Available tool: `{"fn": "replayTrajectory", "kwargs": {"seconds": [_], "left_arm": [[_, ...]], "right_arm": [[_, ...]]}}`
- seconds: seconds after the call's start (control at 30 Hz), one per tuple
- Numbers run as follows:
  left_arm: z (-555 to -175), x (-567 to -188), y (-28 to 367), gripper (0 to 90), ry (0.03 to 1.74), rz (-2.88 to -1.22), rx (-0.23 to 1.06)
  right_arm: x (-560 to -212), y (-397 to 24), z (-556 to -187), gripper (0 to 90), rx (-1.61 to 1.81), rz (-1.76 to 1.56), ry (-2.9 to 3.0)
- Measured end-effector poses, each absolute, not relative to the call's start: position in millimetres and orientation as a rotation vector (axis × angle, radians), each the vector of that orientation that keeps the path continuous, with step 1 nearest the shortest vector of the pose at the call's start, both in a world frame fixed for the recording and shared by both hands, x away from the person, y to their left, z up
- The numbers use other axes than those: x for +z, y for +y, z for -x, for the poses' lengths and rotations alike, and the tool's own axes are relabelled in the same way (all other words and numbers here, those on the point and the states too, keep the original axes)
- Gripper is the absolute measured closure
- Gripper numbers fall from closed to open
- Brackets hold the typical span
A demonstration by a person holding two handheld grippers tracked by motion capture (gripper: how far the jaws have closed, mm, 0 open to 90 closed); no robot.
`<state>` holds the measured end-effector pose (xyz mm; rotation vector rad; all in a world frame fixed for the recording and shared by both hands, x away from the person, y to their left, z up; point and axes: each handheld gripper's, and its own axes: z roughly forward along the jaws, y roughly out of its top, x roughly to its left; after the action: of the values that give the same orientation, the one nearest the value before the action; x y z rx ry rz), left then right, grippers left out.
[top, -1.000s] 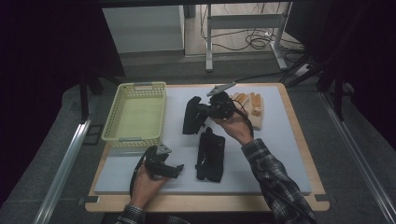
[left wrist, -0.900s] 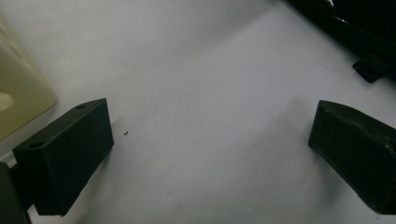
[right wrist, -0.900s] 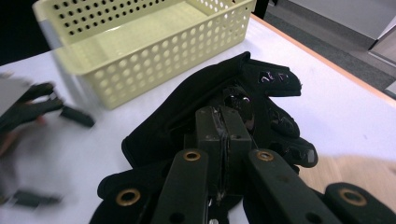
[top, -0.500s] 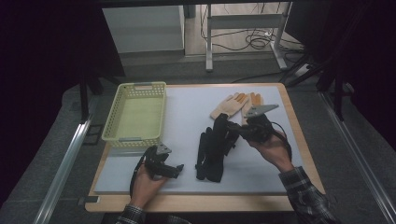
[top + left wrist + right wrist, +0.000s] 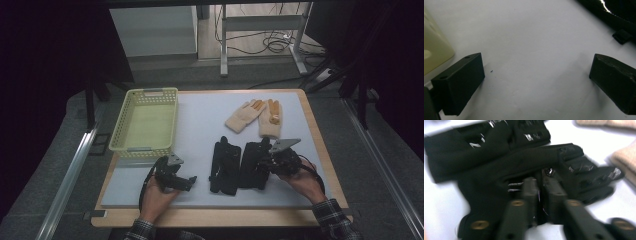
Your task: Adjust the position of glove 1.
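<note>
Two black gloves lie side by side on the white mat, one (image 5: pixel 225 167) to the left and one (image 5: pixel 250 169) to the right. My right gripper (image 5: pixel 259 165) rests low on the right-hand black glove (image 5: pixel 499 167). Its jaws have just been opening and stand a narrow gap apart (image 5: pixel 540 186), with dark glove cloth under and between the tips. My left gripper (image 5: pixel 189 183) sits on the mat left of the gloves, open wide (image 5: pixel 536 82) with bare mat between its fingers. A pair of tan gloves (image 5: pixel 252 117) lies farther back.
A pale yellow basket (image 5: pixel 120 127) stands at the back left of the mat; its corner (image 5: pixel 434 50) shows in the left gripper view. The mat (image 5: pixel 200 115) lies on a wooden table with its edge near my hands. A black glove's edge (image 5: pixel 614 12) shows top right there.
My right gripper carried a black glove from the back of the mat toward me and down, setting it beside the other black glove. The left gripper has stayed put.
</note>
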<state>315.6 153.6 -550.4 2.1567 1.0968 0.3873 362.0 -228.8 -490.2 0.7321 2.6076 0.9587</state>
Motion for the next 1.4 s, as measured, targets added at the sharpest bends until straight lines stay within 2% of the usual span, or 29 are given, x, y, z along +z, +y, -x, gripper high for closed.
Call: {"fn": "replayTrajectory", "kwargs": {"seconds": [0.07,0.13,0.2,0.33,0.4,0.7,0.77,0.8,0.83,0.97,1.23,1.4], "left_arm": [[-315.6,-550.4,153.6,0.1,1.097,-2.157,0.387],[-315.6,-550.4,153.6,0.1,1.097,-2.157,0.387],[-315.6,-550.4,153.6,0.1,1.098,-2.156,0.388],[-315.6,-550.4,153.5,0.0,1.098,-2.157,0.388],[-315.6,-550.4,153.5,0.0,1.098,-2.157,0.388],[-315.5,-550.4,153.5,0.1,1.098,-2.156,0.388],[-315.5,-550.4,153.5,0.1,1.098,-2.156,0.389],[-315.5,-550.4,153.5,0.1,1.098,-2.156,0.389],[-315.5,-550.4,153.5,0.1,1.098,-2.156,0.389],[-315.5,-550.4,153.5,0.1,1.097,-2.157,0.390],[-315.5,-550.4,153.4,0.1,1.098,-2.157,0.389],[-315.6,-550.4,153.5,0.1,1.098,-2.157,0.388]], "right_arm": [[-493.9,-229.1,-360.8,57.4,0.938,-0.743,2.580],[-491.9,-234.0,-359.2,52.5,0.947,-0.786,2.538],[-488.4,-241.9,-358.1,53.0,0.960,-0.843,2.489],[-488.1,-255.5,-352.4,63.6,0.994,-0.955,2.439],[-491.9,-256.7,-351.2,63.9,1.011,-0.979,2.441],[-516.5,-244.3,-359.2,47.0,0.917,-1.033,2.409],[-521.0,-243.9,-358.9,51.3,0.936,-1.053,2.400],[-521.7,-245.9,-359.2,58.3,0.976,-1.092,2.417],[-522.8,-247.0,-358.3,60.4,0.998,-1.115,2.411],[-524.9,-244.8,-352.9,81.6,1.051,-1.118,2.418],[-522.0,-247.5,-356.4,84.4,1.089,-1.168,2.443],[-508.7,-244.6,-354.2,84.3,1.076,-1.141,2.452]]}}
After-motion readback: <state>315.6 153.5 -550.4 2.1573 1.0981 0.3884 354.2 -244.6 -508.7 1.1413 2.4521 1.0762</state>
